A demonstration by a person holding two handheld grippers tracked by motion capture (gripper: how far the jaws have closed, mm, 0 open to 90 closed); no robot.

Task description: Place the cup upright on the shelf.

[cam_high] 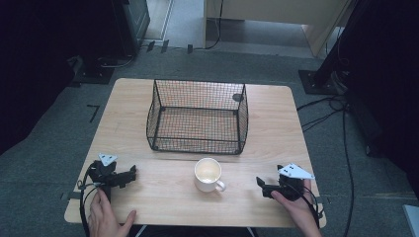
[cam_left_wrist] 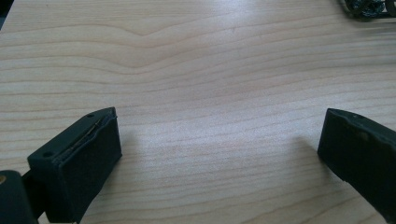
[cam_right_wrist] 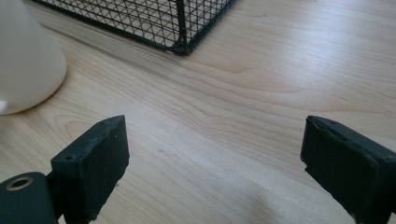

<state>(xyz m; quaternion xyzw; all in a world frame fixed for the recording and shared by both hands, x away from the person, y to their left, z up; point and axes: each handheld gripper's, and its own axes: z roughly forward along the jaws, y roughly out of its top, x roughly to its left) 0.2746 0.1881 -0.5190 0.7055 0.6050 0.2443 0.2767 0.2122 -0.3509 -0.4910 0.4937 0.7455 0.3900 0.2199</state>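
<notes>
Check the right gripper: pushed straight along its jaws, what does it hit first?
Probably the wire basket's near corner; the bare table lies before it. The right gripper stands open, and the white mug sits left of its line, likely just missed, though depth is uncertain.

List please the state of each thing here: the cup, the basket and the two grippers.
Cup: upright, empty, on the table in front of the basket, handle toward the right gripper.
Basket: upright, open on top, nothing inside.
Left gripper: jaws wide open, holding nothing, low over the wood.
Right gripper: jaws wide open, holding nothing, apart from the cup.
</notes>
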